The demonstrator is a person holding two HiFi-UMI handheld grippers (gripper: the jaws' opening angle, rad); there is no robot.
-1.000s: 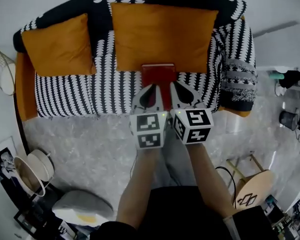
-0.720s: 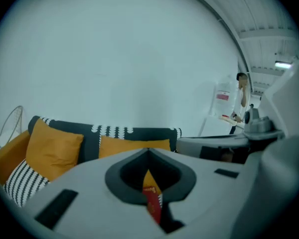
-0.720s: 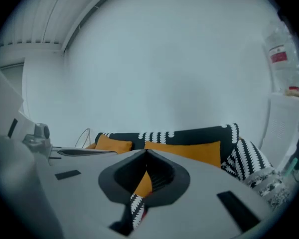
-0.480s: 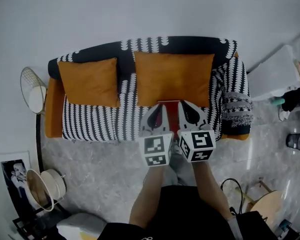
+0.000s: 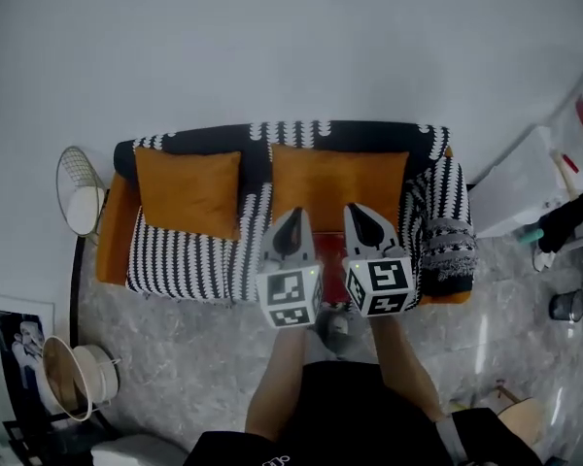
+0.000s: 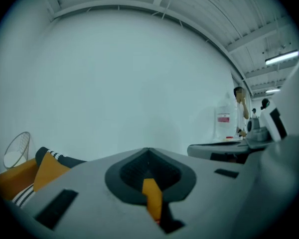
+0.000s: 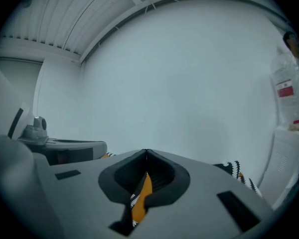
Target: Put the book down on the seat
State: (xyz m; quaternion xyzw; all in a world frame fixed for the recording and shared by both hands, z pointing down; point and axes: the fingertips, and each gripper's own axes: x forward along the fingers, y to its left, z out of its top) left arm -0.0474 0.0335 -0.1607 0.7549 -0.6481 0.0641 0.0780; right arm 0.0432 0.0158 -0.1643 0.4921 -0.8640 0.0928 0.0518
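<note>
Orange-sided sofa with black-and-white patterned fabric (image 5: pixel 189 265) fills the middle of the head view, with a white wire basket (image 5: pixel 81 202) just off its left end. Two flat orange square cushions lean on the backrest, the small one (image 5: pixel 188 192) on the left and the large one (image 5: pixel 340 187) on the right.

Left gripper (image 5: pixel 290 219) is held in the air in front of the seat. Its own view has the jaws (image 6: pixel 148 151) pressed together with nothing between them, only orange fabric showing through the slot.

Book: a thin red sliver (image 5: pixel 332 303) shows between the two marker cubes, low at the seat's front edge. That's likely the red book lying flat on the seat, in front of the large cushion. Most of it is hidden, so I can't confirm how it lies.

Right gripper (image 5: pixel 361 214) is alongside the left one, jaws (image 7: pixel 146 152) also closed and empty.

Handling, my read:
- Stiff flat cover, light enough for one pinch.
- The cover is probably smooth, so slip is the risk.
- The soft seat should let a jaw get under an edge.
- Take it across its thickness at the near edge, one gripper per corner.
</note>
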